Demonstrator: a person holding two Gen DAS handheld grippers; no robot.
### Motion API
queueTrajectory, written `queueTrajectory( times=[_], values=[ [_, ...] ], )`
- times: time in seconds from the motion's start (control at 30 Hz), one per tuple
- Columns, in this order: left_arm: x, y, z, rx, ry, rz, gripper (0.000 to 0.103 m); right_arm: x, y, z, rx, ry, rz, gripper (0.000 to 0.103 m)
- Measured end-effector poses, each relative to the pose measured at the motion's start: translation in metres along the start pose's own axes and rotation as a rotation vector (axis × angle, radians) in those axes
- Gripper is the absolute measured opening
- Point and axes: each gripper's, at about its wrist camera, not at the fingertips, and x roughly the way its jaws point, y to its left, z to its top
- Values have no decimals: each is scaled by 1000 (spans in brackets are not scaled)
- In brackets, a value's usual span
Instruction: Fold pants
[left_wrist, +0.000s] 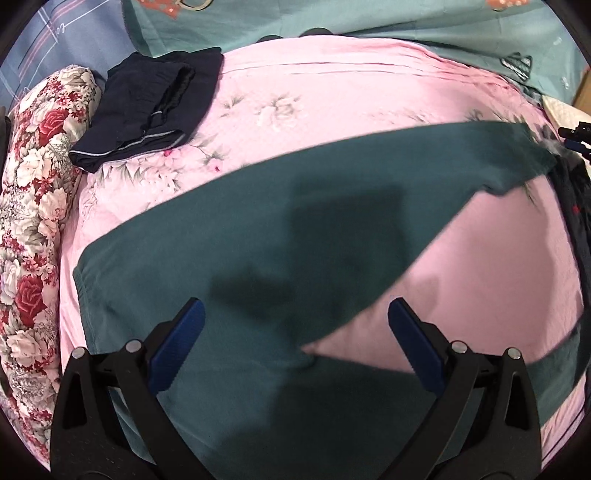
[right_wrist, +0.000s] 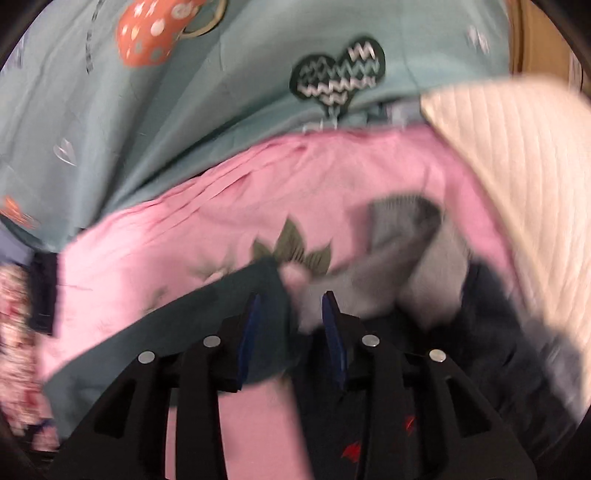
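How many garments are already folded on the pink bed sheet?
1: dark navy folded garment at the pink floral sheet's far left corner, beside the red rose quilt. Others may be hidden.

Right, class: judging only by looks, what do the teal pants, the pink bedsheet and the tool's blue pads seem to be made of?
Teal pants: soft matte knit, probably cotton jersey; it drapes limply and has a gathered elastic waistband.
Pink bedsheet: thin woven fabric, likely cotton, with a printed floral pattern and fine creases.
Blue pads on the left tool: look like rubber or soft plastic, smooth and matte; the exact material is unclear.
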Motion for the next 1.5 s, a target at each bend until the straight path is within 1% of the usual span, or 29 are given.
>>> queueTrajectory(
  times=[0.03,0.13,0.27,0.3,0.33,0.37,0.47,0.5,0.53,0.57,0.6,0.67,0.73,0.77,0.8,0.93,0.97,1.0,1.1,1.13,1.17,1.2,1.23,1.33,1.37,1.4,1.43,1.47,1.5],
  values=[
    [-2,-3,-5,8,2,-7,101,0,-3,-8,27,36,43,36],
    [-3,-9,-21,20,19,-21,101,18,-2,-24,66,131,100,36],
    [-5,-8,-40,23,48,-3,101,53,4,-36,110,203,110,36],
    [-7,-5,-46,18,53,8,101,57,7,-36,103,185,96,34],
    [-8,-3,-50,14,58,15,101,58,13,-32,71,151,65,28],
    [-10,1,-53,7,62,21,101,56,15,-33,49,140,30,5],
    [-17,21,-66,-30,64,54,101,54,13,-25,-5,122,-63,5],
    [-20,28,-71,-43,62,65,101,50,11,-23,-5,114,-67,5],
    [-22,38,-79,-60,62,89,101,44,10,-22,2,109,-57,6],
    [-22,47,-86,-72,68,109,101,39,10,-22,6,110,-47,16],
    [-21,54,-91,-80,75,127,101,32,9,-22,12,124,-27,31],
    [-21,72,-104,-109,92,168,101,3,9,-24,31,130,26,37],
    [-23,88,-117,-149,104,170,101,-39,10,-35,-3,112,73,43],
    [-23,92,-122,-160,107,167,101,-59,9,-46,-24,112,64,50],
    [-25,96,-126,-168,109,163,101,-84,6,-61,-48,115,42,52],
    [-29,95,-141,-158,105,131,101,-134,-17,-127,-111,173,-5,52],
    [-31,93,-143,-151,102,122,101,-141,-25,-147,-129,205,-5,52],
    [-33,89,-145,-143,97,113,101,-141,-32,-172,-143,264,7,52],
    [-40,80,-147,-121,82,92,101,-128,-40,-219,-176,357,17,52],
    [-43,77,-147,-109,75,92,101,-123,-42,-234,-203,370,8,49],
    [-45,75,-147,-97,71,94,101,-117,-41,-243,-220,375,-18,23],
    [-48,74,-147,-87,66,95,101,-113,-40,-251,-214,399,-40,3],
    [-51,73,-146,-77,56,95,101,-114,-44,-253,-172,414,-54,3],
    [-59,77,-147,-69,26,110,101,-145,-51,-248,-56,322,-68,3],
    [-59,80,-148,-73,21,115,101,-151,-52,-247,-52,294,-99,6],
    [-57,82,-150,-76,21,121,101,-155,-51,-248,-65,266,-150,24],
    [-53,85,-154,-77,29,137,101,-155,-50,-250,-97,245,-245,37],
    [-48,89,-158,-76,40,157,101,-151,-51,-251,-109,252,-333,49],
    [-44,95,-161,-77,49,180,101,-151,-51,-251,-96,251,-409,49]
  ],
)
